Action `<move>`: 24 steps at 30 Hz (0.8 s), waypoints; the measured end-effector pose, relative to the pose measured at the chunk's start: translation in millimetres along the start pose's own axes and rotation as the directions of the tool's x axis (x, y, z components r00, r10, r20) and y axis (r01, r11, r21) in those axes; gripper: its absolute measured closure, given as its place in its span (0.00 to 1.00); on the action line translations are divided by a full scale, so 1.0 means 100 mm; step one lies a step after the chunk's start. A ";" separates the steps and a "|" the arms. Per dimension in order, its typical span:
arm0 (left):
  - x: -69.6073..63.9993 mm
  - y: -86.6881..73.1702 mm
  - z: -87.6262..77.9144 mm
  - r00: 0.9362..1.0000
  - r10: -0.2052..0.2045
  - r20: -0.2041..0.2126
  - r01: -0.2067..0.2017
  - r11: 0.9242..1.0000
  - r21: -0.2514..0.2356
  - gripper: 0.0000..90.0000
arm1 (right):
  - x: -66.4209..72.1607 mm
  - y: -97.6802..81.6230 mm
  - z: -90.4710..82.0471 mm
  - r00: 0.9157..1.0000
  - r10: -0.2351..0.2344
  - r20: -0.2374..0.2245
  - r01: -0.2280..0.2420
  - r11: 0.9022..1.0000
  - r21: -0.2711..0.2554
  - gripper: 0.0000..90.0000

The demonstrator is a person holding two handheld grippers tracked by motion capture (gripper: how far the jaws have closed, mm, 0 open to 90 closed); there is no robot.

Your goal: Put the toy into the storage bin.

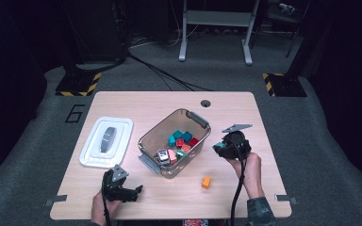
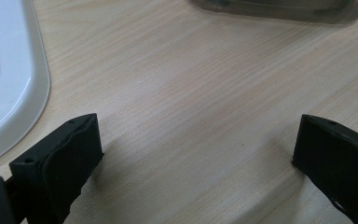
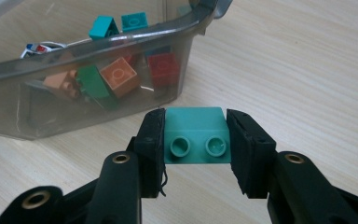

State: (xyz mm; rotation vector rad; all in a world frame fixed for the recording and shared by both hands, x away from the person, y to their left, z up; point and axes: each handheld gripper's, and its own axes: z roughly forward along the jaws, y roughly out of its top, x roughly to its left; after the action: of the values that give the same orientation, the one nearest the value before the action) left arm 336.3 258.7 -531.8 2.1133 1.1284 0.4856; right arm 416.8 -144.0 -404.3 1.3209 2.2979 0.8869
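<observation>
1. Landmark: the clear bin (image 1: 194,118) at the table's centre
2. We hold the right gripper (image 3: 195,140) raised just off the bin's right side; the forearm comes in from the near edge, the wrist bent toward the bin
3. Its jaws clamp one teal brick (image 3: 195,134), studs facing the camera, held above the table (image 1: 169,101) beside the bin wall
4. We rest the left gripper (image 2: 196,149) low, near the table, in front of the bin's near-left corner; its jaws stand wide apart with nothing between them
5. Count: one bin, one white lid (image 1: 106,141) left of the bin, one orange brick (image 1: 206,182) on the table in front of the bin
6. Several bricks lie inside the bin, too overlapped to count exactly
</observation>
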 end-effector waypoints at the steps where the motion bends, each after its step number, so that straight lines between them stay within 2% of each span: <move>1: 0.00 0.00 0.00 1.000 0.000 0.000 0.000 1.000 0.000 0.01 | 0.00 0.00 0.00 1.000 0.000 0.000 0.000 1.000 0.000 0.65; 24: 0.00 0.00 0.00 1.000 -0.002 0.000 0.002 1.000 0.000 0.01 | 0.08 0.32 -0.19 0.999 -0.042 0.021 0.043 0.998 -0.055 0.65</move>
State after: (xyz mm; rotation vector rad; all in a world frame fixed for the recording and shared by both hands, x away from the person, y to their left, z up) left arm 336.2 258.6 -531.8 2.1118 1.1303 0.4842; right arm 422.6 -131.7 -369.2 1.2481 2.2608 0.9133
